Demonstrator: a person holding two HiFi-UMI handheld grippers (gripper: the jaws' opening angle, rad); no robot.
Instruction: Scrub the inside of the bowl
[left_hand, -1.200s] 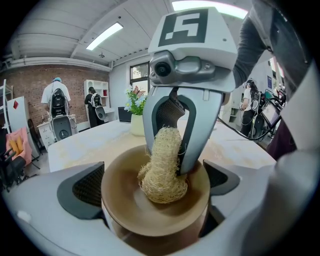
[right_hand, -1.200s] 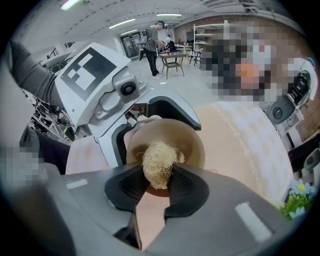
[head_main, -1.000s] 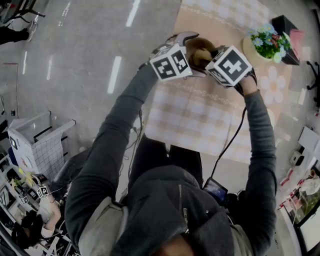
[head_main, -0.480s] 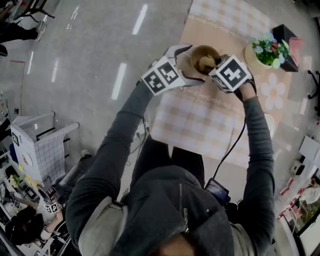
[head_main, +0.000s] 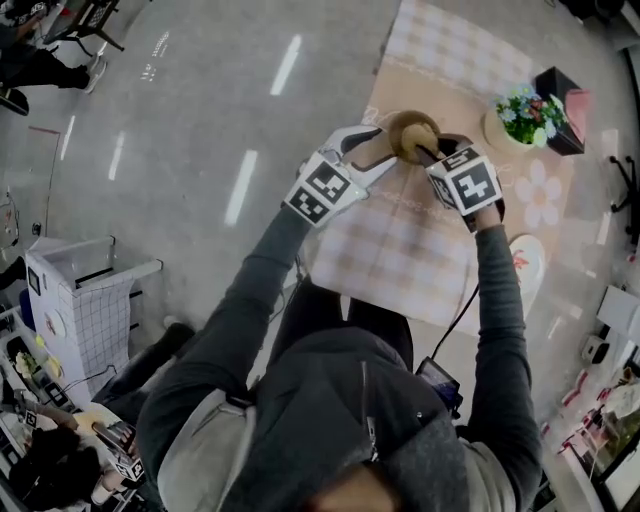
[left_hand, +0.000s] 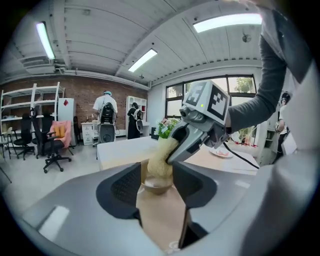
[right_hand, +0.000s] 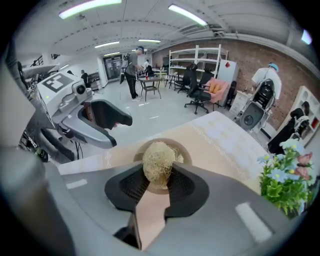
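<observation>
A small brown bowl (head_main: 398, 137) stands on the checked tablecloth. My right gripper (head_main: 432, 150) is shut on a straw-coloured fibre scrubber (right_hand: 157, 162), which it holds down into the bowl (right_hand: 180, 152). My left gripper (head_main: 375, 150) is just left of the bowl and a little apart from it. Its jaws have just been closing and nothing is between them. The left gripper view shows the bowl (left_hand: 156, 188) and the scrubber (left_hand: 161, 157) beyond its tips, with the right gripper (left_hand: 175, 150) coming in from above. From the right gripper view the left gripper (right_hand: 117, 132) hangs off the bowl's left side.
The table (head_main: 400, 240) ends at its left edge close to the bowl, with bare floor beyond. A flower pot (head_main: 530, 100) and a black box (head_main: 560, 60) stand at the back right. A white plate (head_main: 525, 265) lies on the right.
The left gripper has let go of the bowl and drawn back to the left, with its jaws narrower. The right gripper stays at the bowl with the scrubber.
</observation>
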